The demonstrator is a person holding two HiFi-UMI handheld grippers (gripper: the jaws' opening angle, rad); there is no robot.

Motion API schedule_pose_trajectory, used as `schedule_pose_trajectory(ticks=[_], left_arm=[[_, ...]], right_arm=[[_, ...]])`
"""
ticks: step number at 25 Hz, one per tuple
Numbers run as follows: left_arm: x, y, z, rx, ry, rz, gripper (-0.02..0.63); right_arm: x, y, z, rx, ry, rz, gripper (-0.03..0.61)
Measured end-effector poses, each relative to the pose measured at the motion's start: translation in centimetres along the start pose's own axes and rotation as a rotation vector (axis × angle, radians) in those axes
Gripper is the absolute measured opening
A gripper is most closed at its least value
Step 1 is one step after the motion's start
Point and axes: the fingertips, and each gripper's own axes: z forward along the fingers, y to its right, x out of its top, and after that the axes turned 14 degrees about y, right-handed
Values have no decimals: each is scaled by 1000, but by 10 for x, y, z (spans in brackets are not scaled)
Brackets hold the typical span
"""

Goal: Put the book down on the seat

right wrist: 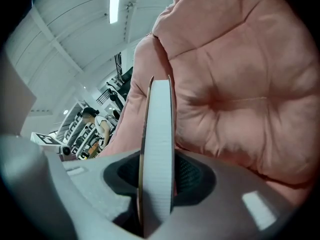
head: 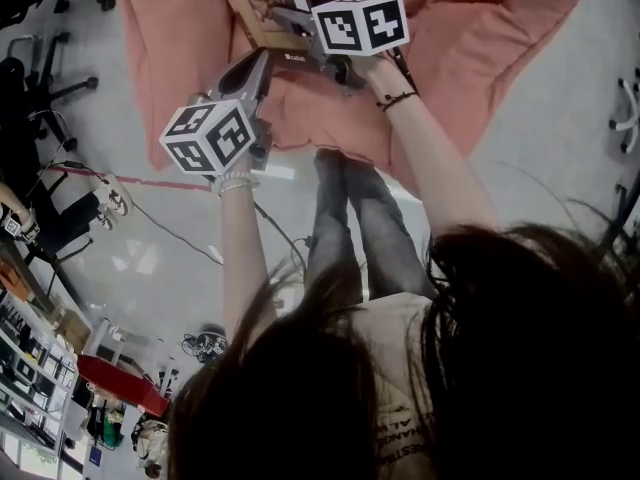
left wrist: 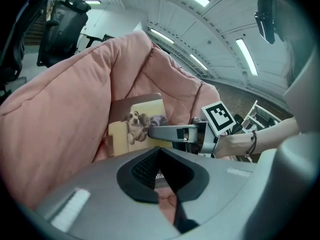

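The thick book with a dog pictured on its pale cover (left wrist: 136, 126) was clamped in the right gripper (head: 288, 20), whose black pads pressed on both covers while the white page edge stood upright between them. It hung over the rear part of the pink, padded fabric seat (head: 480, 38), close to the puffy backrest, and whether it touched the cushion could not be told. The left gripper (left wrist: 162, 174) hovered near the seat's front edge, its jaws brought together with nothing between them, pointing at the book's cover.
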Motion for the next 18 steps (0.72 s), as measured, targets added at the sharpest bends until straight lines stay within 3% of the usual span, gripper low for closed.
schedule_pose_trajectory(ticks=[18], left_arm=[[-13, -9, -2, 16, -19, -36, -8]], right_arm=[[-11, 18, 13, -124, -16, -19, 173]])
